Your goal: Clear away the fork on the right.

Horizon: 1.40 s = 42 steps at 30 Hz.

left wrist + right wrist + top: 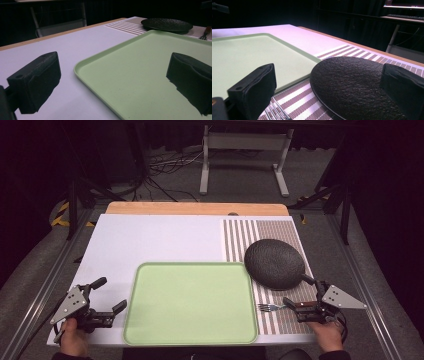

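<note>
A pale green tray (190, 302) lies at the table's near middle; its rim (100, 56) and its corner (269, 35) also appear in the gripper views. To its right a black textured plate (274, 262) rests on a striped placemat (282, 232). A fork (270, 307) lies on the mat just below the plate, tines toward the tray. My right gripper (298, 291) stands open at the plate's near edge, with the plate (352, 87) between its jaws untouched and the fork's tines (275, 111) beside one jaw. My left gripper (110, 295) is open at the tray's left edge.
The white table top (150, 240) stretches behind the tray, with a wooden strip (197, 208) along its far edge. Metal rails run down both sides of the table. Beyond it are a grey stand (245, 150) and cables on the floor.
</note>
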Motion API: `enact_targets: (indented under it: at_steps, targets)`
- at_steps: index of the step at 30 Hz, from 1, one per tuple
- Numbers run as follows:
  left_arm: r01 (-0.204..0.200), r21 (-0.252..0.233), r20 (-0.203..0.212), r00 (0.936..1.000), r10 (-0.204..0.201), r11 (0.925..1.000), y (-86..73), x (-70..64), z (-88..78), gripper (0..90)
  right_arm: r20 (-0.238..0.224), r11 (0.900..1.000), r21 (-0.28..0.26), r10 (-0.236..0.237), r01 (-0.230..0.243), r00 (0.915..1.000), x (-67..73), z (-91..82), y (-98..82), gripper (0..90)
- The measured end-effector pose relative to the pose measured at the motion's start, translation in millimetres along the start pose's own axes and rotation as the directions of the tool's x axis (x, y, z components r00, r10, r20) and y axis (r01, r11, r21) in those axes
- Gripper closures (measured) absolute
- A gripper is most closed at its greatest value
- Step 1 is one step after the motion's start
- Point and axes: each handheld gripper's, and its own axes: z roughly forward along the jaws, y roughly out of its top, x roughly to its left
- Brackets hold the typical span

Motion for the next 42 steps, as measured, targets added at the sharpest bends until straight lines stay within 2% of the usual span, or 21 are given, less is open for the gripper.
enact_targets:
  at_steps: [23,24,26,28,34,37,42]
  targets:
    - [-0.005,0.006,0.001,1.0,0.005,1.0,0.3,0.1,0.1,0.1,-0.004,1.0,0.001,0.0,0.0,1.0,0.0,-0.4,0.7,0.8]
    - [-0.007,0.006,0.001,1.0,0.007,1.0,0.3,0.2,0.1,0.1,-0.014,1.0,0.013,0.014,-0.014,0.9998,0.4,0.8,1.0,0.4]
    - [0.0,0.002,0.0,1.0,0.0,1.0,0.2,0.0,0.1,0.1,-0.03,0.999,0.033,0.012,-0.011,0.9995,1.2,1.6,2.1,0.4]
    - [0.001,0.002,-0.001,1.0,-0.001,1.0,0.1,0.0,0.0,0.1,-0.032,0.999,0.036,0.002,-0.001,0.9995,2.0,2.0,4.4,0.0]
    - [0.002,0.002,0.0,1.0,-0.002,1.0,0.0,-0.1,0.0,0.1,-0.039,0.999,0.031,0.012,-0.011,0.9992,-0.6,1.5,11.2,0.0]
    - [0.003,-0.002,-0.004,1.0,-0.003,1.0,-0.3,0.3,-0.3,0.1,-0.07,0.999,0.05,0.01,-0.006,0.9975,-1.2,4.5,15.5,0.7]
    - [0.005,-0.001,-0.005,1.0,-0.005,1.0,-0.2,0.8,-1.4,0.1,-0.088,0.997,0.078,-0.012,0.019,0.9961,-1.1,8.2,20.2,1.8]
